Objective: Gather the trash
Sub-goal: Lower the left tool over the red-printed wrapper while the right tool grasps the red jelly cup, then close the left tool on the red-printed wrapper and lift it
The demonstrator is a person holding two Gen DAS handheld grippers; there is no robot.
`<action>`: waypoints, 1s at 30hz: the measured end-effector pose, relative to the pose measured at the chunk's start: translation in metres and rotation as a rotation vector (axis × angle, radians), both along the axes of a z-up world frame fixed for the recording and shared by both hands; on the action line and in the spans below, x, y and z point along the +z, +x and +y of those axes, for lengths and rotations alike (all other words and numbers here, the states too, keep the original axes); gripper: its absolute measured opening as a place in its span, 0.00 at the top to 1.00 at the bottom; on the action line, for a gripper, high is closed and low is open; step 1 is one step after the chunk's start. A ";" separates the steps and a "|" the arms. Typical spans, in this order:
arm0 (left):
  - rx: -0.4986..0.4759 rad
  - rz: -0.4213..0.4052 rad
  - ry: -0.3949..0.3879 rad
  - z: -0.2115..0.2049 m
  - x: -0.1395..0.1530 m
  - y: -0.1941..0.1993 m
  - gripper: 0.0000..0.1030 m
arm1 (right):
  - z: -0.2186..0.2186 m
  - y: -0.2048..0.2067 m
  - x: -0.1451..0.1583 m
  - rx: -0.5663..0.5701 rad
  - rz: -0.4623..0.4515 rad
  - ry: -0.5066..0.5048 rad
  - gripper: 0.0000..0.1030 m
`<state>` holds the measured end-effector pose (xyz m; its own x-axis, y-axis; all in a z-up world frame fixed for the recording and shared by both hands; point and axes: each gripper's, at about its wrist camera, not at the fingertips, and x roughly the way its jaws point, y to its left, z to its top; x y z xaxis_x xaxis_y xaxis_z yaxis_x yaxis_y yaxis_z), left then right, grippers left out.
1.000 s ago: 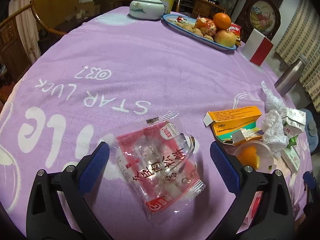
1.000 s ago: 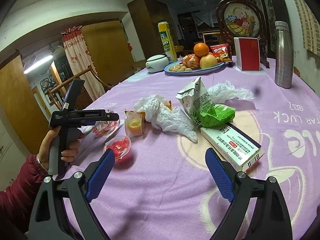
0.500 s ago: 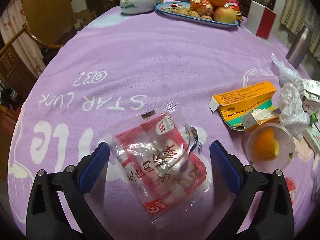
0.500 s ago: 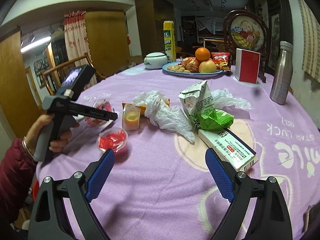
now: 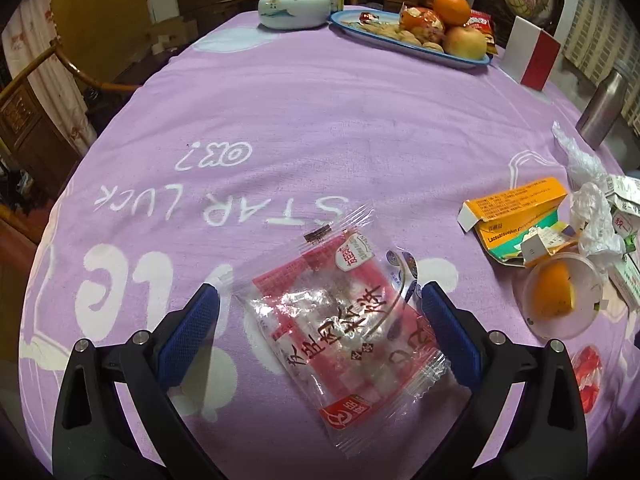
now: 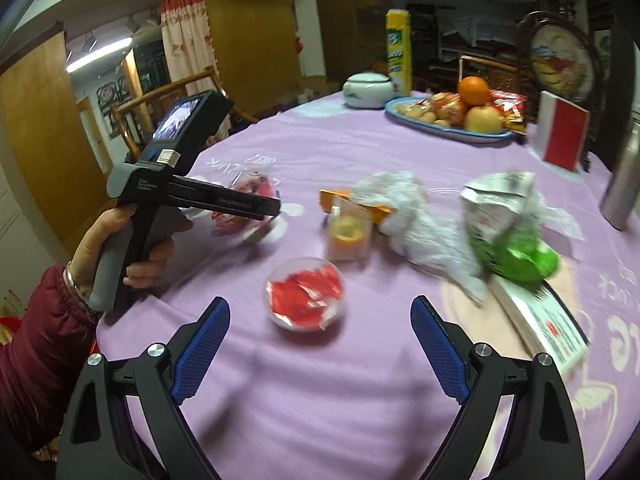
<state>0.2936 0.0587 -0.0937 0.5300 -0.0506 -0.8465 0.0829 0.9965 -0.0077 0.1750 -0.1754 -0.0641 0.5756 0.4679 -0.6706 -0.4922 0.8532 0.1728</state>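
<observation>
A clear snack wrapper printed in red and white lay flat and crinkled on the purple-clothed counter, between the fingers of the left claw, which gaped wide. The right claw was equally wide, holding nothing, with one clear cup of red wrappers just ahead. One cup of orange peel sat beside one torn orange box
</observation>
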 end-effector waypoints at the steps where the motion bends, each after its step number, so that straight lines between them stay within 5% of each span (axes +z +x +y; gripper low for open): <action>1: -0.002 0.004 0.018 -0.003 -0.001 0.000 0.06 | 0.007 0.005 -0.002 0.010 0.013 -0.008 0.13; 14: -0.002 0.008 0.026 -0.005 -0.001 0.000 0.06 | 0.048 0.032 -0.021 0.043 0.098 -0.099 0.15; 16: -0.002 0.008 0.026 -0.005 -0.001 0.001 0.06 | 0.045 0.034 -0.022 0.043 0.110 -0.088 0.45; 30: -0.018 -0.005 0.013 -0.008 0.001 -0.003 0.07 | -0.025 0.022 -0.025 -0.077 0.121 0.014 0.45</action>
